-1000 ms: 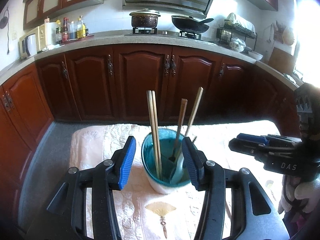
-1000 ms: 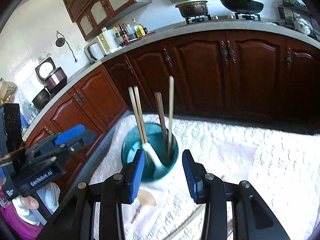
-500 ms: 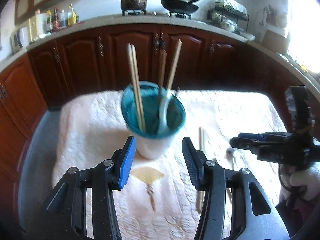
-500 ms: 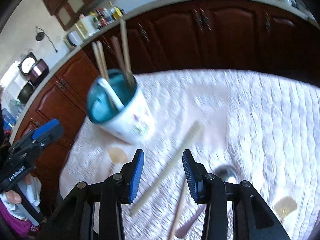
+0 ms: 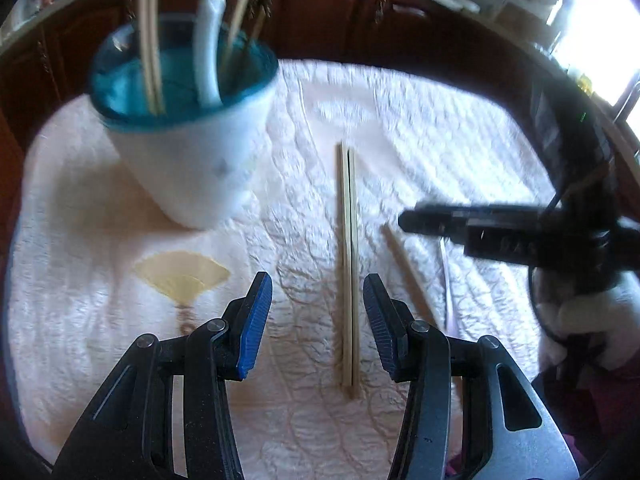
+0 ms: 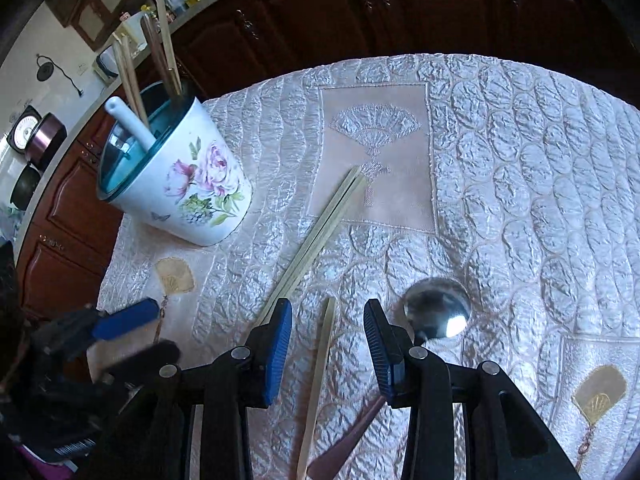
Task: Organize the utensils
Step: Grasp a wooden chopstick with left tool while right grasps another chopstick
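A white floral cup (image 6: pixel 188 184) with a teal inside holds several chopsticks and a white spoon; it also shows blurred in the left wrist view (image 5: pixel 188 120). A pair of pale chopsticks (image 5: pixel 347 264) lies on the cloth, its near part between my open left gripper's (image 5: pixel 318 320) fingers; it also shows in the right wrist view (image 6: pixel 316 236). A single chopstick (image 6: pixel 318 384) lies under my open, empty right gripper (image 6: pixel 328 344). A metal spoon (image 6: pixel 436 316) lies just right of it. The right gripper also shows in the left wrist view (image 5: pixel 408 222).
A quilted pale cloth (image 6: pixel 500 160) with fan motifs covers the table. Dark wooden kitchen cabinets (image 6: pixel 400 4) stand behind it. The left gripper shows at the lower left of the right wrist view (image 6: pixel 132 336).
Both grippers have pulled back from the cup and tilted down toward the cloth. The loose chopsticks and the spoon have come into view beneath them. Both stay open.
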### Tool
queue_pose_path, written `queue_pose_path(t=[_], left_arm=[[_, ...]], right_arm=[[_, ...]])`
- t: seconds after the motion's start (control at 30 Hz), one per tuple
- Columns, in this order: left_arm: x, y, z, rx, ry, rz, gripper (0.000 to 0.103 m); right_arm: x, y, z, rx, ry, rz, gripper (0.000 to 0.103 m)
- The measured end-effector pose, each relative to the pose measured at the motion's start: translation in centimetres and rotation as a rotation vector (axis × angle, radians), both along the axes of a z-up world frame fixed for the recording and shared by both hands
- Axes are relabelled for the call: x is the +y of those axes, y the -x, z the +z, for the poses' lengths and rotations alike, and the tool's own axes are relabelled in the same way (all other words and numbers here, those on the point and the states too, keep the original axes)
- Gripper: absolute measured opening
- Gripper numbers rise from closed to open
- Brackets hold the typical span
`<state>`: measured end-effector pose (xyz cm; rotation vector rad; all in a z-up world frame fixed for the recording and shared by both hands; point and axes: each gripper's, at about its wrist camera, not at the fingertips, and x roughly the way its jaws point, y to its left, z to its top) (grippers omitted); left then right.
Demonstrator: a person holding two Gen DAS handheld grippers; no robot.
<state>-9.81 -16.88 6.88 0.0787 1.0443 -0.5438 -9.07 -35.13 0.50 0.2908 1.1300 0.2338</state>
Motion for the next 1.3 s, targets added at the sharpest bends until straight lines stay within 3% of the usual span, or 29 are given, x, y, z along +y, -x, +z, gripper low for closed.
queue_pose_path(t=[0.17, 0.3, 0.37, 0.43, 0.5, 0.57, 0.73, 1.0, 1.13, 1.23, 1.3], left_arm=[[-1.2, -0.4, -2.2, 0.049, -0.027, -0.010, 0.045], [-1.9, -0.8, -3.5, 0.076, -0.047, -0.036, 0.035], [-2.2, -0.6, -3.8, 0.066, -0.044, -0.048, 0.035], [-2.5, -0.8, -4.0, 0.075, -0.038, -0.059, 0.026], [-2.7, -0.9, -4.0, 0.094, -0.008, -0.073, 0.007], [-2.7, -0.8, -3.8, 0.083, -0.014, -0.070, 0.004], [0.3, 0.2, -3.0, 0.130, 0.035, -0.036, 0.004], [6.9, 5.1, -2.3, 0.155, -0.008, -0.019, 0.004], [7.7, 5.8, -3.1, 0.197, -0.047, -0.020, 0.004], [8.0, 5.5, -2.9, 0.196, -0.052, -0.006, 0.010], [8.1, 4.7, -2.2, 0.167, -0.048, 0.011, 0.024]], right_arm=[[0.1, -1.2, -0.8, 0.017, -0.008, -0.014, 0.037], [0.7, -1.0, -1.4, 0.042, 0.011, 0.026, 0.037], [1.1, -0.5, -2.0, 0.061, 0.016, 0.044, 0.031], [1.5, -0.1, -2.6, 0.072, 0.014, 0.057, 0.027], [2.0, 0.3, -3.0, 0.060, 0.035, 0.072, 0.022], [2.1, 0.6, -3.0, 0.054, 0.027, 0.076, 0.010], [1.9, 1.3, -2.7, 0.037, -0.022, 0.077, 0.007], [0.7, 0.9, -1.3, 0.014, -0.123, 0.046, 0.005], [1.6, -0.1, -1.7, 0.040, -0.074, 0.047, 0.005], [2.6, -0.5, -2.4, 0.088, -0.016, 0.065, 0.005], [2.7, -0.5, -2.5, 0.093, 0.003, 0.057, 0.005]])
